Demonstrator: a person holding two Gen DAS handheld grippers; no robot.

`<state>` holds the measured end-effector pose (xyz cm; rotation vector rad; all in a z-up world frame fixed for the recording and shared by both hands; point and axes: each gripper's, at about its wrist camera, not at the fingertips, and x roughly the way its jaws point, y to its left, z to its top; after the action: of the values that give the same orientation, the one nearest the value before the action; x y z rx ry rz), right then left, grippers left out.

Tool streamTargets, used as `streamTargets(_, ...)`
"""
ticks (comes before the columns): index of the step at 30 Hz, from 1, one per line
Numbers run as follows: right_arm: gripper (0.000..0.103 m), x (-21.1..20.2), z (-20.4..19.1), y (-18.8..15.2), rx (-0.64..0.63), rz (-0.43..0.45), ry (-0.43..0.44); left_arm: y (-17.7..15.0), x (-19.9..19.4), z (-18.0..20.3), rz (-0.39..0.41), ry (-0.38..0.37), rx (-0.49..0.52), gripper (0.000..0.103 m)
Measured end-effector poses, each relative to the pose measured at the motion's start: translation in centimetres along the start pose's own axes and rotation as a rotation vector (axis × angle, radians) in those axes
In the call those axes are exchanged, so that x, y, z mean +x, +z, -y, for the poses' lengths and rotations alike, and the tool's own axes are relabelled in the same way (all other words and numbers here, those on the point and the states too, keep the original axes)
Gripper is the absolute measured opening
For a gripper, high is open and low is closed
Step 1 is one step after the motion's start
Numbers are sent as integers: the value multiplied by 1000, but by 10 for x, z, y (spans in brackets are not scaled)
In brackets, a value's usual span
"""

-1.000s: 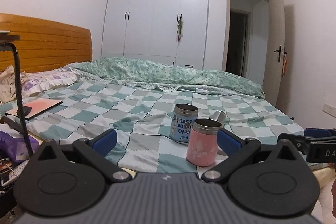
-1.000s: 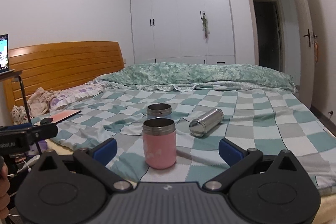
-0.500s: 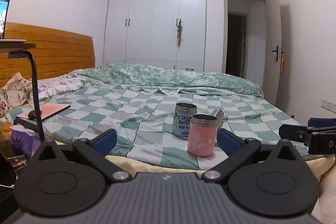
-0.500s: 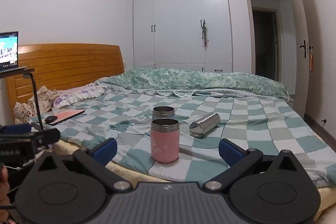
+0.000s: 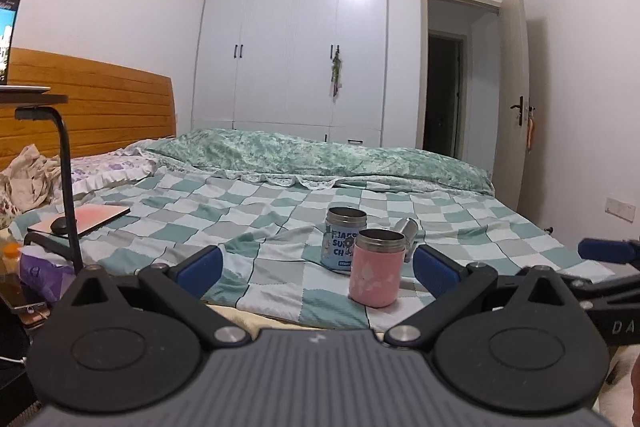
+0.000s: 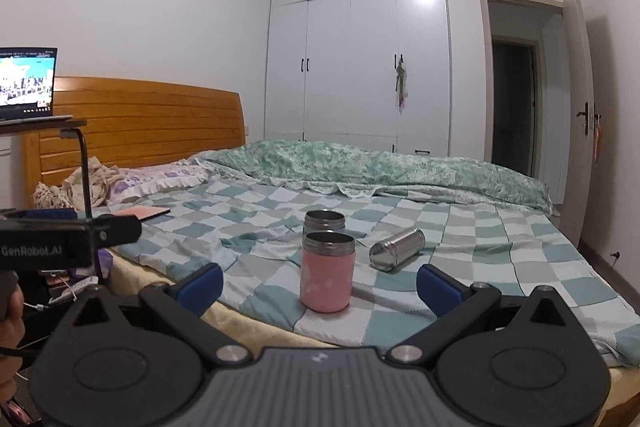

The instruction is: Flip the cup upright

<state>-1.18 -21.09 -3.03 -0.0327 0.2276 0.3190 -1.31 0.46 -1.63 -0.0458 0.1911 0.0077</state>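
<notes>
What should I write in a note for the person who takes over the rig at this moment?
Left tool: open, empty, short of the bed edge.
Right tool: open, empty, also off the bed.
Pink cup: upright near the front edge of the checked sheet.
Blue printed cup: upright just behind it.
Steel cup: lying on its side to their right, apart from both.
Done: two cups stand upright.
Left: grasp the steel cup and stand it up.
</notes>
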Motion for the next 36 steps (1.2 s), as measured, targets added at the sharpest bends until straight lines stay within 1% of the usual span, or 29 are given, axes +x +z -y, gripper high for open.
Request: streamTargets(36,103,1,4,-1,21,-1,-6,0,2,-2,-8,-4,0,103)
